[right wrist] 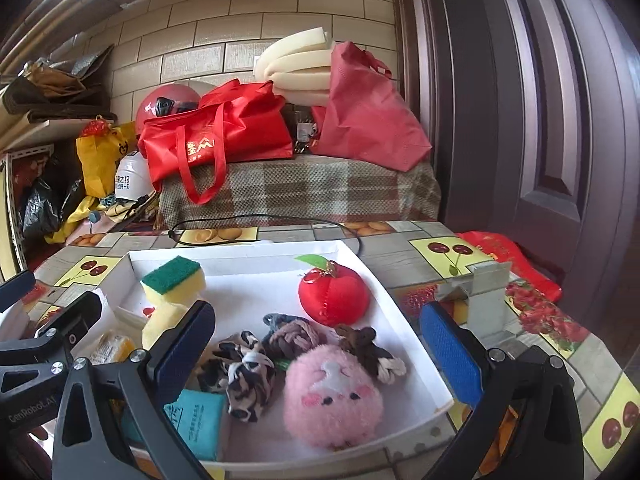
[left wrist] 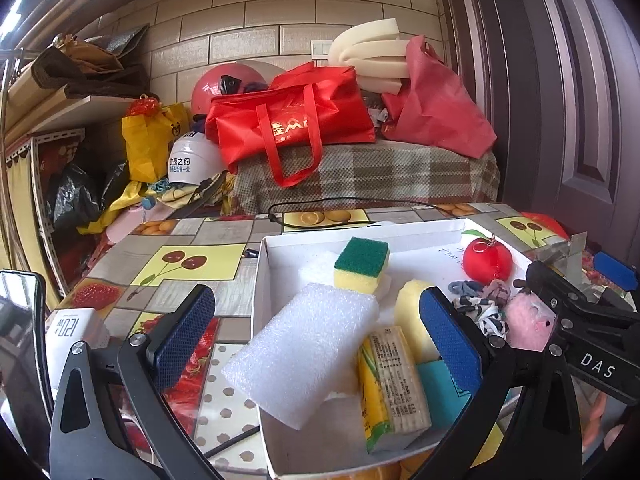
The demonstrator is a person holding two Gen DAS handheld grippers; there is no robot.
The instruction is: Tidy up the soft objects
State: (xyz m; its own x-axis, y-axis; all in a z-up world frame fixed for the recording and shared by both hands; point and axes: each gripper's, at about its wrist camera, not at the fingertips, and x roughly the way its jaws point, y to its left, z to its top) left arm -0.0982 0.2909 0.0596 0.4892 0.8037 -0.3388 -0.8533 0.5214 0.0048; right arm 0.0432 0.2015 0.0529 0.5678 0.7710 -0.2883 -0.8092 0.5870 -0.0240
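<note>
Left gripper point(left wrist: 316, 344) jaws wide apart, gripping nothing; white foam block point(left wrist: 304, 356) lies between them, leaning in the white tray point(left wrist: 262, 276). Green-topped sponge point(left wrist: 362, 264) sits behind it. Right gripper point(right wrist: 316, 348) likewise spread, empty, over the scrunchies point(right wrist: 244, 372), pink plush point(right wrist: 332, 400) and red plush apple point(right wrist: 334, 298) in the tray.

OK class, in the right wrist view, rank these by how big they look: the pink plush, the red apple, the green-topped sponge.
1. pink plush, though it lies nearest the camera
2. red apple
3. green-topped sponge, only slightly smaller-looking than the apple
</note>
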